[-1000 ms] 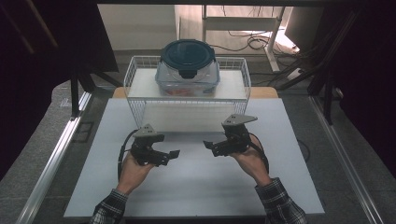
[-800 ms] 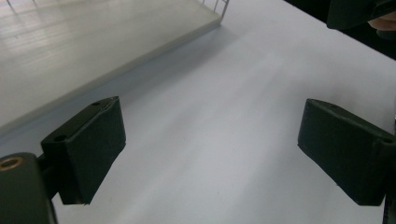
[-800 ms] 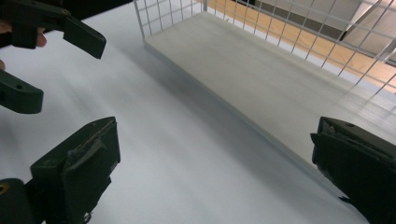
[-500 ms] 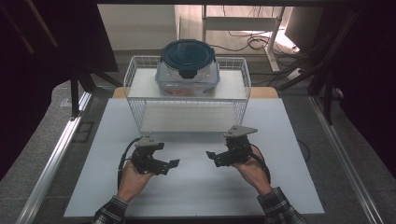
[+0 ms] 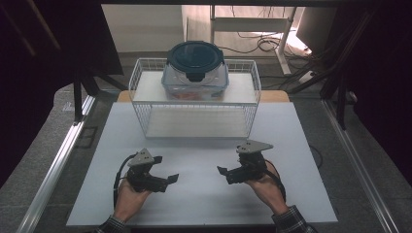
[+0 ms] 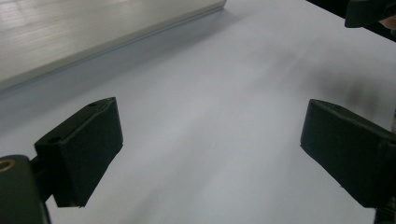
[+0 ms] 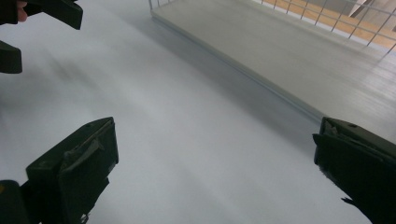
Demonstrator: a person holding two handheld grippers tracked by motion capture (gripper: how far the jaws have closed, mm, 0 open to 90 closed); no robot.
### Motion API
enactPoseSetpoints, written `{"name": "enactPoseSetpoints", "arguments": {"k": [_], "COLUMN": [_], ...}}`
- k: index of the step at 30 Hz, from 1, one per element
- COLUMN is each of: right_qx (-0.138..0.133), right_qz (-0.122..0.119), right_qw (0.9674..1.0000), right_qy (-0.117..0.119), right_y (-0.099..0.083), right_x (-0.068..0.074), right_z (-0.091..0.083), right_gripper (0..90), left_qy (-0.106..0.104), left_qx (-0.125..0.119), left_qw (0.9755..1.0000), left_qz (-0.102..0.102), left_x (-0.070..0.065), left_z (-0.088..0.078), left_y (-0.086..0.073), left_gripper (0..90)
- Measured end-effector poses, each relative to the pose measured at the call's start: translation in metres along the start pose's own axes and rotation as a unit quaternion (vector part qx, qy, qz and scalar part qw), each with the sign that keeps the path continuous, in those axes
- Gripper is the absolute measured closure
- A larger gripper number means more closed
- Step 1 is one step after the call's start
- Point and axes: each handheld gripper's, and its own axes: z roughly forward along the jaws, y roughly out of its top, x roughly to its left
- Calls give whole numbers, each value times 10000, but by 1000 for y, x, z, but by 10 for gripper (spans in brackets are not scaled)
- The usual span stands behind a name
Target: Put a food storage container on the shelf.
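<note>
A clear food container [image 5: 196, 73] with a dark round clip lid stands on the upper shelf of a white wire rack [image 5: 138, 92] at the back of the table. My left gripper [image 5: 166, 175] hovers low over the white board near the front, held in a hand, its jaws wide apart with nothing between them. My right gripper [image 5: 224, 173] mirrors it to the right, also open and empty. The two point toward each other. In the left gripper view my left gripper [image 6: 210, 154] spans bare board. In the right gripper view my right gripper [image 7: 215, 163] does the same.
The white board [image 5: 291, 141] covers the table. The rack's lower shelf [image 5: 197, 124] holds nothing, and its edge shows in the right gripper view [image 7: 261, 42]. Metal rails run along both sides, and cables and dark frame legs lie behind the rack.
Both hands have drawn the grippers back toward the near edge of the board, away from the rack. Both stay open.
</note>
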Motion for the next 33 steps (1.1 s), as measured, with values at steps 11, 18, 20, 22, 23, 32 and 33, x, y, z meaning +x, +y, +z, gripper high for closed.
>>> {"name": "enactPoseSetpoints", "arguments": {"k": [11, 18, 20, 22, 23, 32, 33], "right_qx": [-15, 19, 50, 97, 113, 299, 341], "right_qz": [-83, -48, -17, 6, 2, -52, -45], "right_qw": [9999, 9997, 9997, 9996, 9996, 9991, 9989], "right_qy": [-120, -231, -250, -264, -277, -307, -307], "right_y": [-22, -34, -39, -43, -44, -59, -60], "right_x": [6, 2, 1, 1, 1, 4, 4], "right_z": [-10, -16, -17, -18, -18, -22, -22], "right_gripper": [1, 1, 1, 1, 1, 0, 0], "left_qy": [-67, 116, 220, 281, 293, 291, 287], "left_qx": [40, 186, 232, 279, 312, 531, 582], "left_qw": [10000, 9997, 9994, 9990, 9989, 9980, 9977], "left_qz": [-12, 82, 143, 188, 197, 171, 177], "left_x": [-7, -10, -11, -13, -13, -16, -17], "left_z": [-6, -8, -9, -10, -11, -8, -6], "left_y": [-20, -29, -31, -33, -34, -42, -43], "left_gripper": [71, 67, 67, 63, 62, 58, 57]}}
